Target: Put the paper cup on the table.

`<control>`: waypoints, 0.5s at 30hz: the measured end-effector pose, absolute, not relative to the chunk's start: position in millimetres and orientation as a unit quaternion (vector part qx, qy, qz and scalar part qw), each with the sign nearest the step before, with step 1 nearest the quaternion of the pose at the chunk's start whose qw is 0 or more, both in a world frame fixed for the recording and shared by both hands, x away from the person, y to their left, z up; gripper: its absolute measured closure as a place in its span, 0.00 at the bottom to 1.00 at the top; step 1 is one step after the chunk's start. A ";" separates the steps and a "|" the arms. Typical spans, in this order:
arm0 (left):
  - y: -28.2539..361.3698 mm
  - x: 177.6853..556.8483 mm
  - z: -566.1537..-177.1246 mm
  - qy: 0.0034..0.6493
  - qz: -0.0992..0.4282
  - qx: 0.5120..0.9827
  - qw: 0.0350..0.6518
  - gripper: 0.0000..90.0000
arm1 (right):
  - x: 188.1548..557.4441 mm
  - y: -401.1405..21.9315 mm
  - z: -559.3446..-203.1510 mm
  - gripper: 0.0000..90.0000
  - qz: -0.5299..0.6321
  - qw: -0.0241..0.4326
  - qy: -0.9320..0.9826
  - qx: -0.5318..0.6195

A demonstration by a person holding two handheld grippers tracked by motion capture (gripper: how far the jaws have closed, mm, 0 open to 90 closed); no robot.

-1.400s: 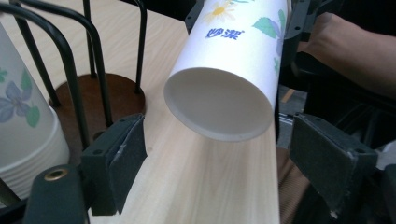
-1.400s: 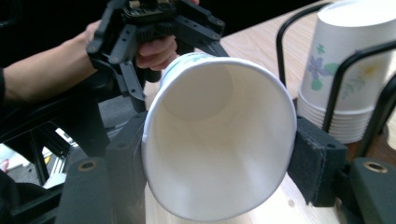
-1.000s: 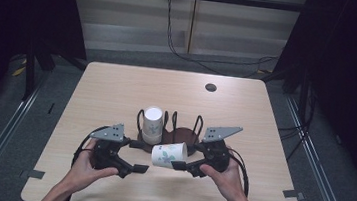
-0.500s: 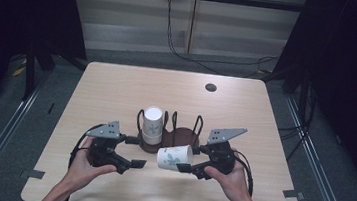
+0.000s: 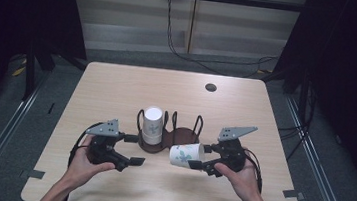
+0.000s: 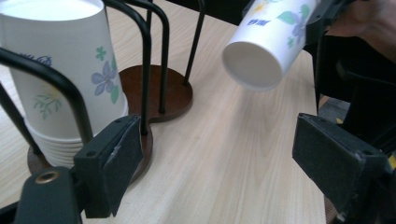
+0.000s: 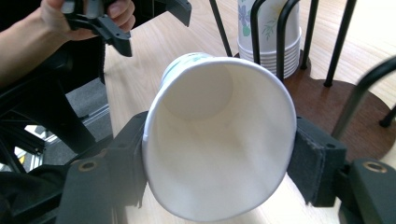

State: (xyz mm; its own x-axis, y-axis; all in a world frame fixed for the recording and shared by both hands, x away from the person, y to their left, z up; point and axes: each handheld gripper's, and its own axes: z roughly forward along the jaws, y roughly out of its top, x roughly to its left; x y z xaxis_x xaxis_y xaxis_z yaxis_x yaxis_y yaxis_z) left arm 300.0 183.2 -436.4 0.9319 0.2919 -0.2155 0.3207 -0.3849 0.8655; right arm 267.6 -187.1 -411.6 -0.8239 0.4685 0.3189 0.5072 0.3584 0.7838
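Note:
A white paper cup [image 5: 185, 155] with a flower print lies sideways above the table, and my right gripper [image 5: 201, 156] is shut on it near its rim. In the right gripper view the cup's open mouth [image 7: 219, 135] faces the camera between the two pads of the right gripper [image 7: 219, 161]. My left gripper [image 5: 133, 149] stands open and holds nothing, a short way left of the cup's base. In the left gripper view the left gripper [image 6: 224, 168] has its jaws wide apart, with the cup [image 6: 271, 42] farther off at the upper right. A stack of cups [image 5: 152, 124] stands upside down in a wire holder [image 5: 175, 136].
The holder has a dark brown base [image 6: 159, 88] and black wire loops, with the stack [image 6: 65, 84] in its left bay. A small dark round hole [image 5: 211, 87] sits at the table's far right. The wooden table [image 5: 117, 89] has bare room behind the holder.
The right gripper has carried the cup to the right, away from the left gripper. The left gripper has stayed about where it was.

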 end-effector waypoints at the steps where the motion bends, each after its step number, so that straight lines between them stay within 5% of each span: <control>1: 183.9 300.0 -436.9 0.186 -0.014 0.832 0.523 0.18 | 266.5 -189.8 -410.5 0.34 -0.481 0.019 -0.825 -0.298; 15: 189.4 298.1 -434.7 0.174 0.004 0.834 0.524 0.18 | 262.1 -218.2 -411.9 0.34 -0.440 0.009 -0.833 -0.333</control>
